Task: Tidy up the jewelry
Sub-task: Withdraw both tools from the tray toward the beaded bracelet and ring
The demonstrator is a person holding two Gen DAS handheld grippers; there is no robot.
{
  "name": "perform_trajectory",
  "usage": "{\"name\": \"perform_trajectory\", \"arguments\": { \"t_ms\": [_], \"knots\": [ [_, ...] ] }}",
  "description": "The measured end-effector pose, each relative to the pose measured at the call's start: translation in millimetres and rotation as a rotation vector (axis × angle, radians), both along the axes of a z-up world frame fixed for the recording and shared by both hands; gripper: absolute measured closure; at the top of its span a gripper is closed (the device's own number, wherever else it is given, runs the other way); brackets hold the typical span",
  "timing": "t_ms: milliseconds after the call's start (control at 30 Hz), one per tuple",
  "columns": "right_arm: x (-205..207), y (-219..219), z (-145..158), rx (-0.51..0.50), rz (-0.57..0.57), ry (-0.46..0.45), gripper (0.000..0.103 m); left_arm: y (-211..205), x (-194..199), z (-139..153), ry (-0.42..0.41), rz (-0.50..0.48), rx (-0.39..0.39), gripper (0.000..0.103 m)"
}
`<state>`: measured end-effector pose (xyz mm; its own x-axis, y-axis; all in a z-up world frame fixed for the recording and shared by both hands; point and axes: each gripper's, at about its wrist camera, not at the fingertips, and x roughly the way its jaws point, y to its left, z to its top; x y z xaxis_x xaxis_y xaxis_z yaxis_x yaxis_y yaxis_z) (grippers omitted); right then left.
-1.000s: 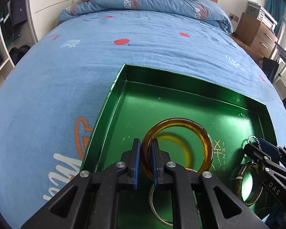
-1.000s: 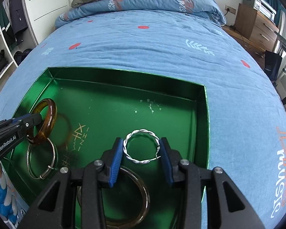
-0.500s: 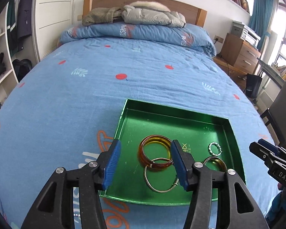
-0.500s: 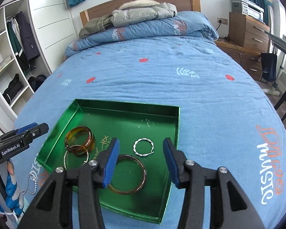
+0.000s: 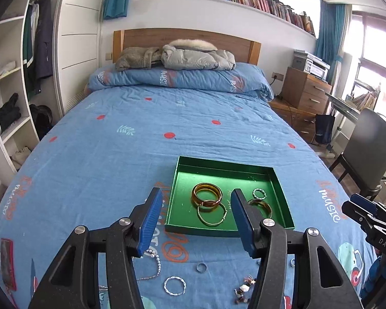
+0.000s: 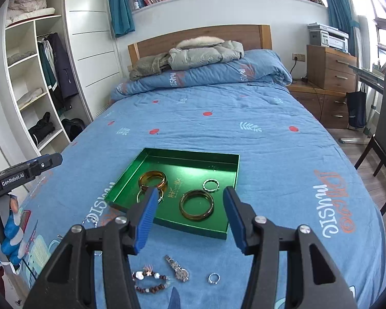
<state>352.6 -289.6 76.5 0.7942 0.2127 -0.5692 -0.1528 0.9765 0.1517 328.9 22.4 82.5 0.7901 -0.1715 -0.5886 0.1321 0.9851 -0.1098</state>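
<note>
1. Pulling back from the green tray, both grippers are now hanging above the near part of the bed – one second ago the left gripper was pinching the amber bangle and the right gripper was around the twisted silver ring.
2. Both pieces are now lying flat inside the tray, so two more items are sorted.
3. The fingers of both grippers are opening, half wide, with nothing between them.
4. Still waiting on the bed cover: a watch, a bead bracelet, a small ring, a twisted hoop and a pearl chain.
5. The tray is lying with its long side across the bed – the watch is pointing diagonally, its band end toward the tray.
</note>
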Motion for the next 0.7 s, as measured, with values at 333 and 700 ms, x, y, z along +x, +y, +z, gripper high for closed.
{"name": "perform_trajectory", "arguments": {
  "t_ms": [333,700],
  "knots": [
    [-95,7,28,-0.030,0.024,-0.078,0.052,14,-72,15,-0.039,0.000,-0.023,0.042],
    [-170,13,35,-0.115,0.024,-0.142,0.052,28,-130,9,-0.060,0.003,-0.019,0.042]
  ]
}}
